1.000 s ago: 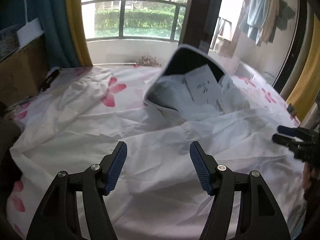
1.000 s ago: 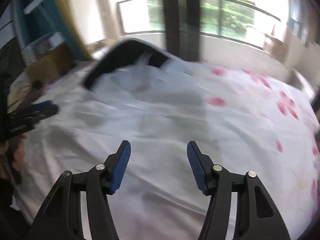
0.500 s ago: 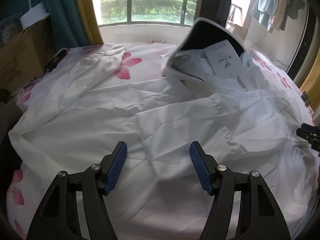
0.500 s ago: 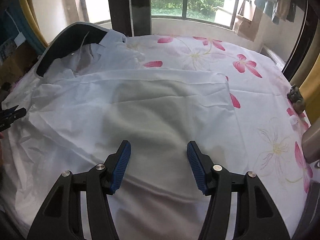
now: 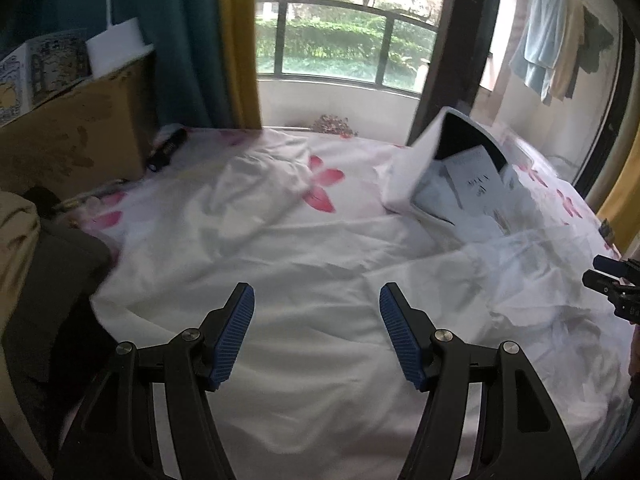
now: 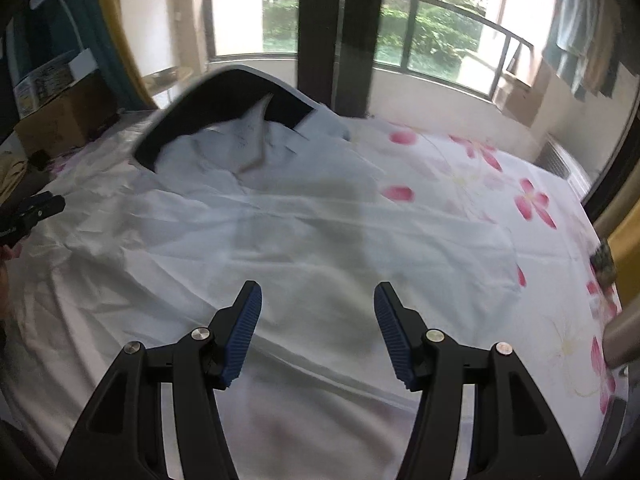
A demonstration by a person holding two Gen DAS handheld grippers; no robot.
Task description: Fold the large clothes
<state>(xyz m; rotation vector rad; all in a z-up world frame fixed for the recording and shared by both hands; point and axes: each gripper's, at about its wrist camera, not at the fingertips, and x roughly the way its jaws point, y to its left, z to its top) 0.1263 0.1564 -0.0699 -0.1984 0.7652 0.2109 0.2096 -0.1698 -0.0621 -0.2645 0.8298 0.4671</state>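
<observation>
Left gripper [image 5: 317, 332] tilted down over the near edge of the shirt [image 5: 360, 280], jaws wide, empty. Right gripper [image 6: 318, 330] likewise angled down, jaws apart, holding nothing. Shirt spread flat on bed [image 6: 500, 216], collar far.

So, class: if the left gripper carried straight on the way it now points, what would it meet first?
Most likely the white garment spread on the floral bedsheet. The left gripper is open, empty and angled down at the cloth, with nothing else in between; depth is hard to judge.
</observation>
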